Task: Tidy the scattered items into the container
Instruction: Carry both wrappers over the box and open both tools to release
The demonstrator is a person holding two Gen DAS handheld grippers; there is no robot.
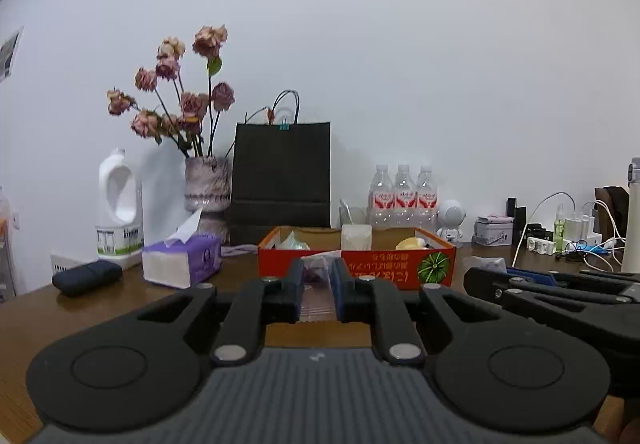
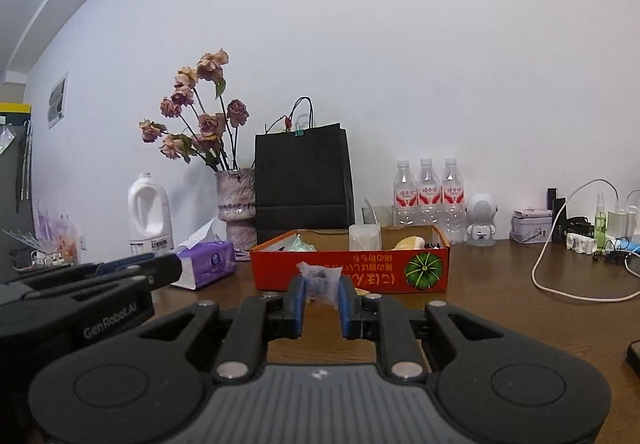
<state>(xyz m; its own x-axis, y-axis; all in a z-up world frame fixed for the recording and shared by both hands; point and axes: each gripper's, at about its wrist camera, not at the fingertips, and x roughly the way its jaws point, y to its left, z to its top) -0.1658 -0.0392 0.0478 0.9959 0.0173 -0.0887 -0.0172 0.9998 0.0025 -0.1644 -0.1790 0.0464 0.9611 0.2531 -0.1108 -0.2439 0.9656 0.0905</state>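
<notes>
An orange cardboard box (image 1: pixel 400 268) (image 2: pixel 380 272) with a pumpkin picture stands on the brown table and holds a white cube, a yellow item and a clear bag. Just in front of the box, my left gripper (image 1: pixel 318 276) is shut on a small clear plastic packet (image 1: pixel 318 264) with dark contents. My right gripper (image 2: pixel 322 290) is shut on a similar clear packet (image 2: pixel 320 278), also close to the box's front wall. Each gripper shows in the other's view: the right gripper (image 1: pixel 476 276) at the right side, the left gripper (image 2: pixel 172 270) at the left.
A purple tissue pack (image 1: pixel 182 260) lies left of the box. Behind stand a black paper bag (image 1: pixel 282 180), a vase of dried roses (image 1: pixel 208 184), a white jug (image 1: pixel 120 204) and three water bottles (image 1: pixel 404 196). A white cable (image 2: pixel 560 284) and chargers clutter the right.
</notes>
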